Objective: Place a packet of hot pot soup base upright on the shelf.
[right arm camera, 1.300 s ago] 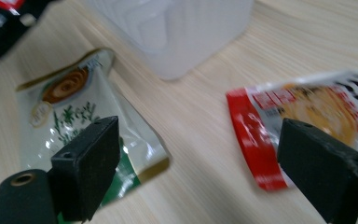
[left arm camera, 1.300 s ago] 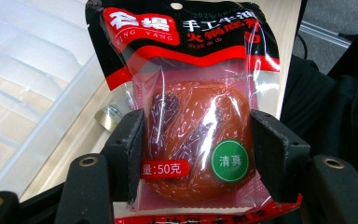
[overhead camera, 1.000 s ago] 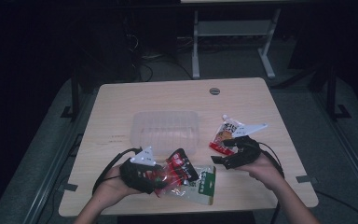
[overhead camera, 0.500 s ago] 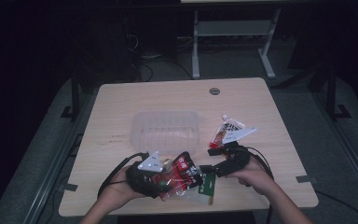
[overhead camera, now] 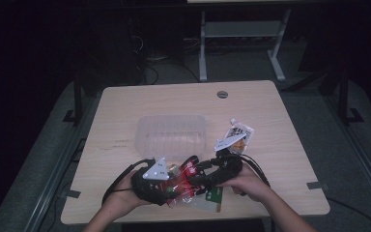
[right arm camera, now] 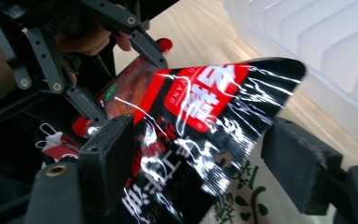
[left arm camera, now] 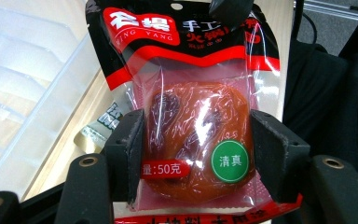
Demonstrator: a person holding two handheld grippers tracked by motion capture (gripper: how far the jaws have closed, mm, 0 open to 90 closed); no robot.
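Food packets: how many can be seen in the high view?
3. A red-and-black packet is held by the left gripper. A white-and-green packet lies under it at the near table edge. An orange pouch lies right of the clear tray. More may hide beneath the hands.

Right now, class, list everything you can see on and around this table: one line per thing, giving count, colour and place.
Table: one, pale wood, centre of the high view.
Clear container: one, see-through ribbed plastic, middle of the table.
Red and black sachet: one, with orange-red contents, at the near edge, between the fingers of the left gripper; its far end lies between the right gripper's fingers.
Green and white packet: one, flat on the table under the sachet.
Spouted pouch: one, white with an orange picture, right of the container.
Metal frame: one, grey-white, on the floor beyond the table.
Left gripper: one, black, shut on the sachet.
Right gripper: one, black; its fingers have just been closing around the sachet's end.
Hands: two, at the near edge.
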